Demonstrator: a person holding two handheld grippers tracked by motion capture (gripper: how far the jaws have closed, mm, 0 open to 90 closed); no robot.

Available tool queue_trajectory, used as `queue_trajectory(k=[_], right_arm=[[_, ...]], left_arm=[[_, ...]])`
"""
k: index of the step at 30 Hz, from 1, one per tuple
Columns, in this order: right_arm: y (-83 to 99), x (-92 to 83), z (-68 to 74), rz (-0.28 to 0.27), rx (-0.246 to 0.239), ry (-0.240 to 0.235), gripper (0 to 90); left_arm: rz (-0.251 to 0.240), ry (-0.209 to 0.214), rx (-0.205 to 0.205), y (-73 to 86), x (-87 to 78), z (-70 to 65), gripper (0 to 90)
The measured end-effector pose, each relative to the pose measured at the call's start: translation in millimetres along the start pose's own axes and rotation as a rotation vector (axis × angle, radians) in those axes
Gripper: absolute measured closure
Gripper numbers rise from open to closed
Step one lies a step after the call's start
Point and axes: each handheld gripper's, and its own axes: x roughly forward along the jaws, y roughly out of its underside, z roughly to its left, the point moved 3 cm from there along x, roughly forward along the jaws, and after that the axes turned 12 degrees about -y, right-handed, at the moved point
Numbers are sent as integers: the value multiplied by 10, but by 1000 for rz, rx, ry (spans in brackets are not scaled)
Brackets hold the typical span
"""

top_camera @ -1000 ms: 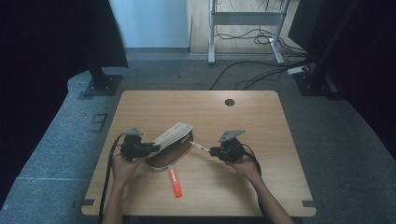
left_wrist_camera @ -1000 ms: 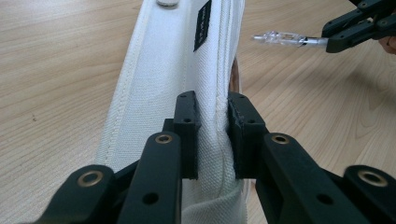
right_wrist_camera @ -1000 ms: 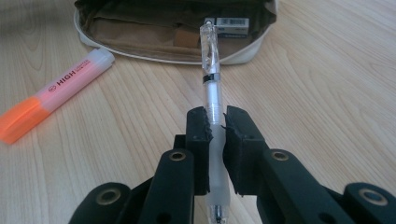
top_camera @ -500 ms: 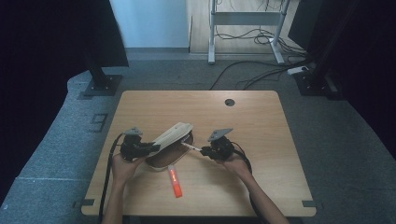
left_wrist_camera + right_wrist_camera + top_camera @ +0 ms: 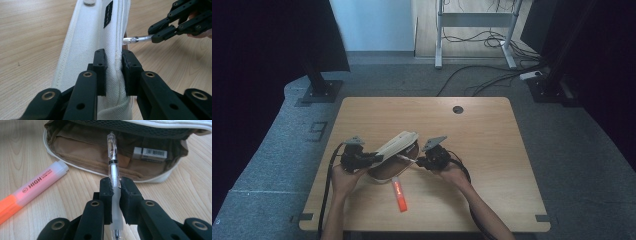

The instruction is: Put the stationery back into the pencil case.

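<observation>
Mid-stowing by my read: left gripper [image 5: 113, 72] clamps the white pencil case [image 5: 394, 145] lid up, right gripper [image 5: 115, 192] pinches a clear pen [image 5: 113, 170] at its open mouth; next I'd ease it in beside the eraser [image 5: 150, 153].

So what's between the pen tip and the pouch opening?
Nothing: the right gripper view shows the pen pointing at the open pouch, only bare table beneath.

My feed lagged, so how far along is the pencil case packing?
Done: an eraser already lies inside the open pencil case. In hand: the left gripper pinches the case's white lid open, while the right gripper holds a clear pen pointed at the opening. Left: the pen isn't in yet, and the orange highlighter lies on the table.
</observation>
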Motion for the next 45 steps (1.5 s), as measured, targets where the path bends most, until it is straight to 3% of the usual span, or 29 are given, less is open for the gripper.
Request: queue_trajectory(k=[15, 30, 41, 45], right_arm=[[-177, 276, 10, 31, -40, -10, 785], [-303, 542, -27, 40, -34, -30, 784], [-313, 613, -84, 44, -25, -26, 766], [-316, 574, -82, 38, -20, -24, 706]], left_arm=[[-1, 2, 1, -2, -2, -3, 756], [2, 7, 3, -5, 1, -13, 755], [1, 5, 0, -2, -4, 2, 754], [1, 5, -1, -1, -3, 3, 754]])
